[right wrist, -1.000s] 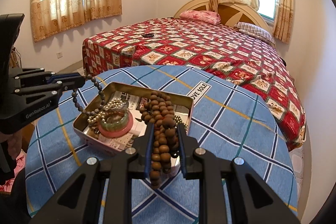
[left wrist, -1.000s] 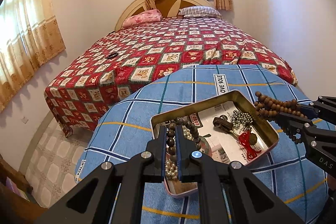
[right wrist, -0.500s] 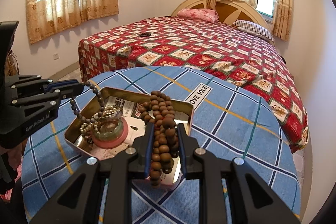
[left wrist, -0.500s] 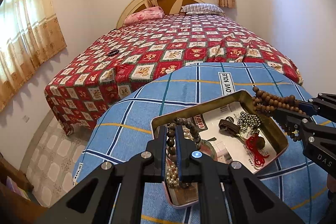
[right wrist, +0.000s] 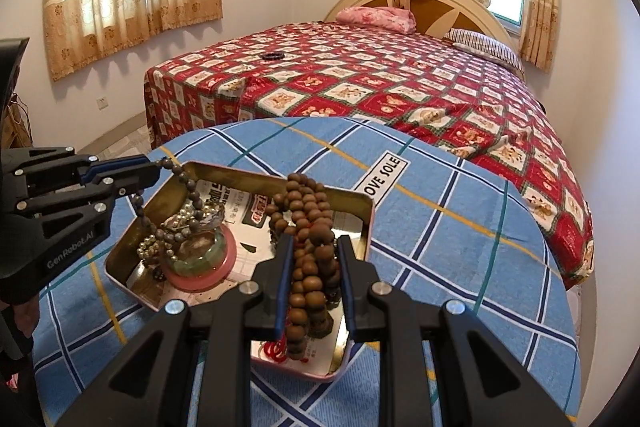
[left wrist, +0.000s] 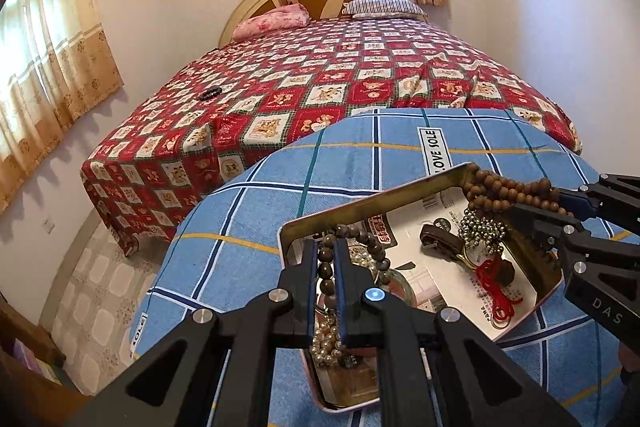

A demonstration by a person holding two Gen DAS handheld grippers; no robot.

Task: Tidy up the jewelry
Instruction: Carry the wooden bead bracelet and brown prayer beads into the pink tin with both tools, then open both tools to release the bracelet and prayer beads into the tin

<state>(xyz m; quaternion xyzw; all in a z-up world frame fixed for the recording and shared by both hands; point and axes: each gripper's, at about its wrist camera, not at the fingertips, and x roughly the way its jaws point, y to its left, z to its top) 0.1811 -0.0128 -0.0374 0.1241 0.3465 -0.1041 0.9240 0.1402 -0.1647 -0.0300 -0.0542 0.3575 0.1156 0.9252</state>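
A shallow metal tin [left wrist: 372,203] [right wrist: 256,175] sits on the blue checked tablecloth, holding pearls, a green bangle [right wrist: 200,259] on a pink ring, silver ball chain [left wrist: 480,231] and a red-cord charm [left wrist: 496,279]. My left gripper [left wrist: 326,247] [right wrist: 154,169] is shut on a dark bead bracelet [left wrist: 360,239] [right wrist: 188,191], held over the tin's left end. My right gripper [right wrist: 312,243] [left wrist: 560,201] is shut on a bunch of brown wooden beads [right wrist: 308,227] [left wrist: 508,187], held above the tin's right end.
The round table's blue cloth [right wrist: 440,227] drops off on all sides. Beyond it stands a bed with a red patchwork cover [left wrist: 320,79]; a small dark bracelet [left wrist: 211,93] lies on it. Curtained windows line the walls.
Both grippers have come lower and closer over the tin, each still holding its beads. The tin looks larger and nearer in both views.
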